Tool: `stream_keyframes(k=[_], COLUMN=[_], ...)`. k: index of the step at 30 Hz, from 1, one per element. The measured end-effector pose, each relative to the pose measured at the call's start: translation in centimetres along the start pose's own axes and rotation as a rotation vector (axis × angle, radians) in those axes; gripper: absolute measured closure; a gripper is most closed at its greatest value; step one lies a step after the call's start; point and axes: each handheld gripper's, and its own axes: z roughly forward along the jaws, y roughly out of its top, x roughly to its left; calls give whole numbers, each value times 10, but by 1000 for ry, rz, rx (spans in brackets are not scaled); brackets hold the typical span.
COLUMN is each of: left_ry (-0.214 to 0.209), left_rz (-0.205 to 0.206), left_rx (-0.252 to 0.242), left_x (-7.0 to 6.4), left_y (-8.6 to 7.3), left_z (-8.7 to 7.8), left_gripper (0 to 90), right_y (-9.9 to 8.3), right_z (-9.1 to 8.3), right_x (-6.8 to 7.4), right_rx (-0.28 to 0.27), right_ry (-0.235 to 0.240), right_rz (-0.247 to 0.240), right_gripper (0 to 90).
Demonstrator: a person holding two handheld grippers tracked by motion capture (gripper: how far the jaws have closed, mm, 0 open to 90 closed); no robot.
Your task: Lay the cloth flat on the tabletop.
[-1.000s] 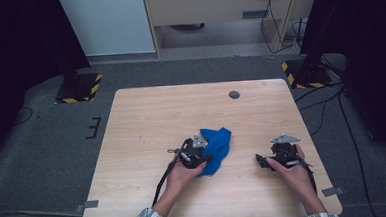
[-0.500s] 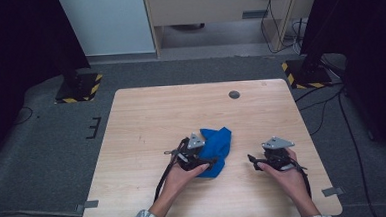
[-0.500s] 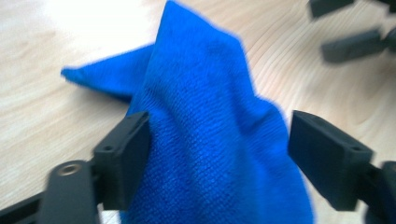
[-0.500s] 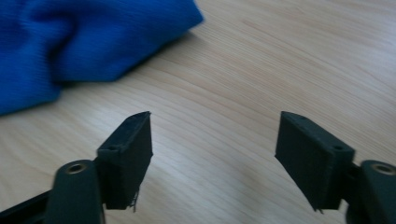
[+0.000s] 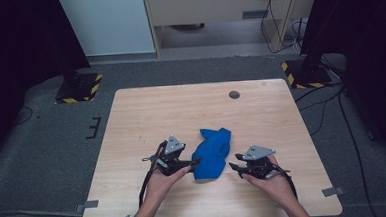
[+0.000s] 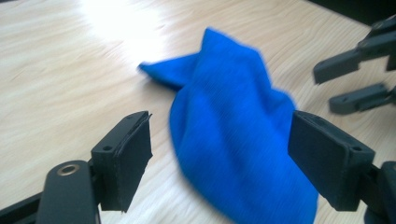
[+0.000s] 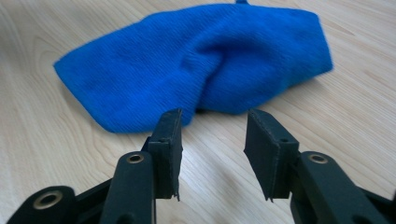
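In the left gripper view, the near end of the blue cloth [image 6: 238, 140] runs off the bottom edge, and its outline is blurred, so the weave and folds are hard to read. The right gripper [image 6: 357, 74] shows there as two dark jaws cut off at the right edge. In the right gripper view, the cloth's [image 7: 201, 65] far tip is cropped by the top edge. In the high view, both forearms leave the bottom edge, and the small dark disc [image 5: 234, 94] on the table [image 5: 146, 111] is too small to identify.
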Motion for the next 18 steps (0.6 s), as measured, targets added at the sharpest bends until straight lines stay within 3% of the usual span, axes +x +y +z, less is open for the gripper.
stream_keyframes(k=[3,5,9,13,15,16,18], left_ry=[67,76,73,38,28,22,18], left_rz=[-1,-11,-14,5,12,10,7], left_rx=[33,39,22,6,5,3,0], left_x=[10,15,18,16,17,17,17], left_y=[-22,-25,-24,-23,-23,-23,-23], left_z=[-9,-11,-12,-12,-13,-13,-14], left_gripper=[217,216,162,117,115,111,111], right_y=[6,8,12,14,15,17,18], right_z=[6,8,19,33,38,40,40], right_x=[4,5,11,13,12,13,14], right_rx=[-16,-19,-6,22,28,23,16], right_ry=[28,33,46,34,25,24,29], right_rz=[4,2,-5,-14,-18,-35,-33], right_gripper=[536,525,491,490,606,743,780])
